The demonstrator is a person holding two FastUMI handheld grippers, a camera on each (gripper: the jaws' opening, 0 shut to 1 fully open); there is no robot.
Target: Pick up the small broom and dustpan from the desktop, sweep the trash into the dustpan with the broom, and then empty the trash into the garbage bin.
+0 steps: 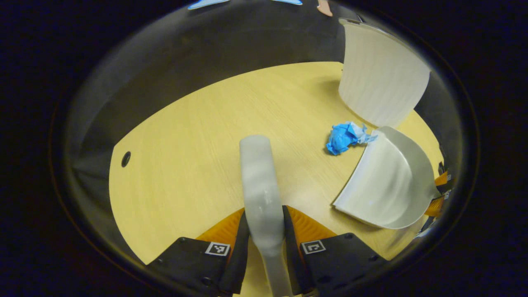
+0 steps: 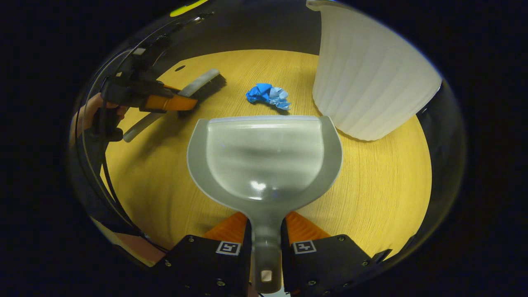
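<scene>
My left gripper (image 1: 266,239) pinches the broom (image 1: 260,181) by its grey handle, both fingers pressed to its sides, the head reaching out ahead over the pale wooden desk (image 1: 185,165). From the right gripper view the same broom (image 2: 198,84) shows bristles down at the far left of the desk (image 2: 371,173), held there by my left gripper (image 2: 165,102) with my hand (image 2: 88,115) behind it.

My right gripper (image 2: 266,247) is clamped on the handle of the dustpan (image 2: 264,156), both fingers against the stem. The pan lies open side up, its straight front lip facing away from me. Just beyond that lip, slightly apart from it in this view, sits the trash (image 2: 268,95), a crumpled blue wad with paler bits.

In the left gripper view the dustpan (image 1: 390,181) is at the right, with the trash (image 1: 344,138) at the corner of its lip; whether they touch I cannot tell. The white ribbed bin (image 1: 379,78) stands on the desk behind the wad, near it. In the right gripper view the bin (image 2: 371,74) rises to the right of the wad, close beside the pan's far corner.
</scene>
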